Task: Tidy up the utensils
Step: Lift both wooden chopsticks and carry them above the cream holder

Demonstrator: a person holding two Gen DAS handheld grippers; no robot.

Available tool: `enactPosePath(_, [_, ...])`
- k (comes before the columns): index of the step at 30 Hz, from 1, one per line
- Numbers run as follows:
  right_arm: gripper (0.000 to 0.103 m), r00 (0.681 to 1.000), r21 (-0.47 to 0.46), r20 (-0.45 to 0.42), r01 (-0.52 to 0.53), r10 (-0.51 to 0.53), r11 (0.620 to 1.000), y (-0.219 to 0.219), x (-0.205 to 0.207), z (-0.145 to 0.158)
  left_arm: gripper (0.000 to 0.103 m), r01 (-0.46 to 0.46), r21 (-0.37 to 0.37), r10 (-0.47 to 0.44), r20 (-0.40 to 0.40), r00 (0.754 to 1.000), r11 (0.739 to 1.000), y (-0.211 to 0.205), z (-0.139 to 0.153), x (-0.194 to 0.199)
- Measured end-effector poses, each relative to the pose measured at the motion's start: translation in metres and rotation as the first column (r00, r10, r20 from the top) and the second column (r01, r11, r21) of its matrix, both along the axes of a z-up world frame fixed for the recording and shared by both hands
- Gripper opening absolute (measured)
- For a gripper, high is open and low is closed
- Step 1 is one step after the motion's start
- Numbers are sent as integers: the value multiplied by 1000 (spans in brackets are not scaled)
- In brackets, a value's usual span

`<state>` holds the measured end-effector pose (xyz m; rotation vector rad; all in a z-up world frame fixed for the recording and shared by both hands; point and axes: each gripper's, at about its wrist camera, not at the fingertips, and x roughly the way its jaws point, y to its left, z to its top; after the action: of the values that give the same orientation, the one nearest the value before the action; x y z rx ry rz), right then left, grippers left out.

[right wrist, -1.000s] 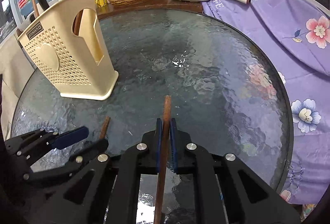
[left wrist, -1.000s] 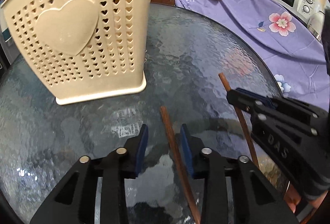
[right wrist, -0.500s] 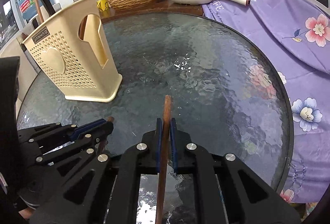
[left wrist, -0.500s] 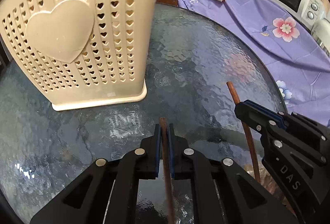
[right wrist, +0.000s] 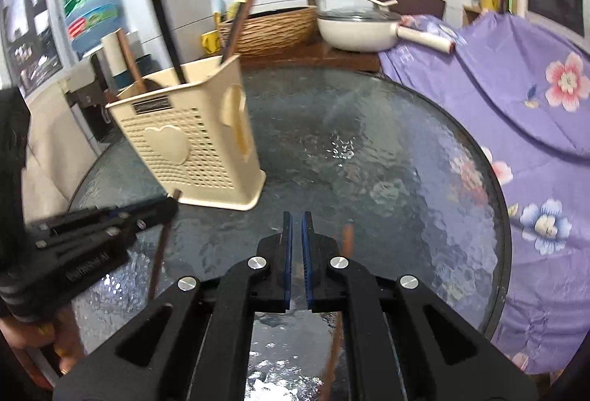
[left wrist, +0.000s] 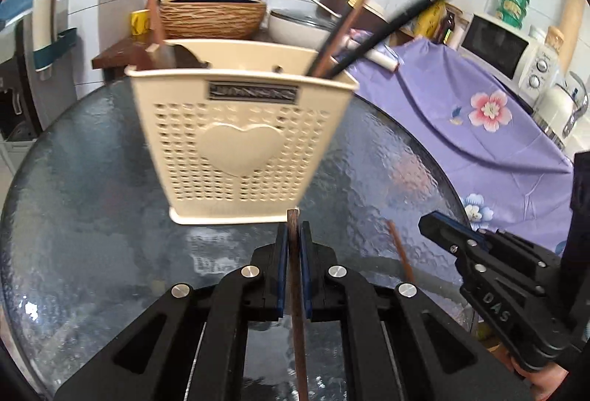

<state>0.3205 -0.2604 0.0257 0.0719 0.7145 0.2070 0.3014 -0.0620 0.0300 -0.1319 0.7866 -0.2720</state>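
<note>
**While both jaws are shut: one chopstick held, one loose**

As seen from its own cam, left gripper is closed tight on a brown chopstick; the tip pokes just past the pads, toward the cream holder at far centre of the glass table. Right gripper is closed too, w/ nothing visible btwn its pads. A second chopstick shows just right of its right finger, partly hidden. Can't tell if it touches.
</note>
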Motion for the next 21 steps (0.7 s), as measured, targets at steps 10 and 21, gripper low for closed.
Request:
enactPosePath(10, [54, 971, -6, -77, 226, -225, 974, -47, 24, -26, 7, -41, -18, 41, -9, 999, 999, 20, -6, -4])
enactPosePath(21, [38, 933, -65, -208, 287, -294, 956, -85, 43, -62, 7, -36, -29, 36, -1, 999, 999, 23, -3, -1])
